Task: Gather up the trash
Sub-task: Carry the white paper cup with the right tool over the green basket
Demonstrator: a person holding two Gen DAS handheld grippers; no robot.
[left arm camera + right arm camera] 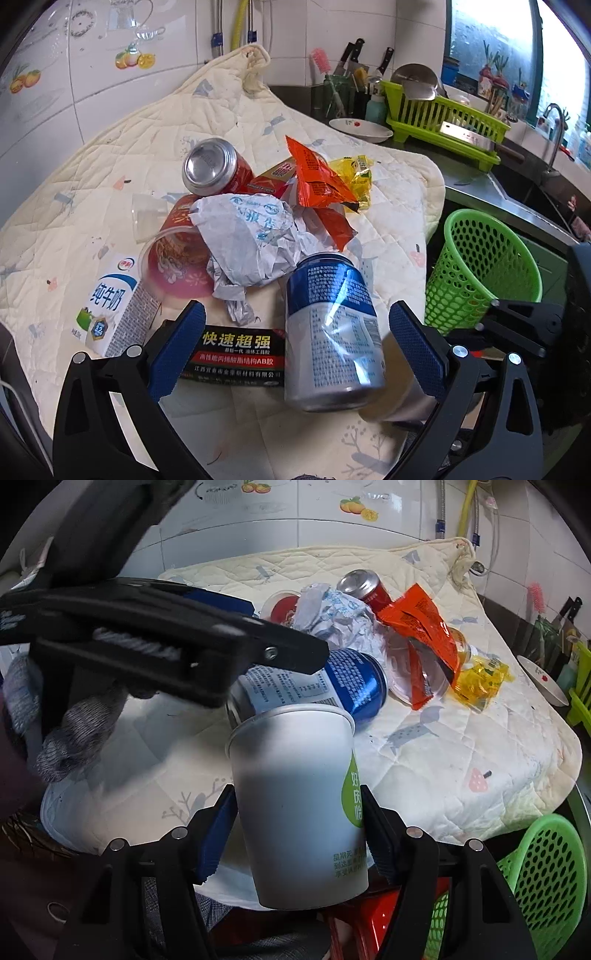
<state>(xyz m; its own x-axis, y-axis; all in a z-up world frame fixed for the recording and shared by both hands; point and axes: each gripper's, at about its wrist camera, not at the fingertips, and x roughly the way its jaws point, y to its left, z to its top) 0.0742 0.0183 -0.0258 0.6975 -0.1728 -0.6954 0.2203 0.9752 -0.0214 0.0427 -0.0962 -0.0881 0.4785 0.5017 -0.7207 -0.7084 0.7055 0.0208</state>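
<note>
We saw the white paper cup clamped btwn the right gripper pads, rim away from cam, just in front of the blue-and-white can. That can lay on the quilted cloth btwn the left gripper fingers, which stood wide apart w/ neither pad touching it. Behind it: crumpled paper, red can, orange wrapper, milk carton. Green basket sat off the cloth's right edge.
</note>
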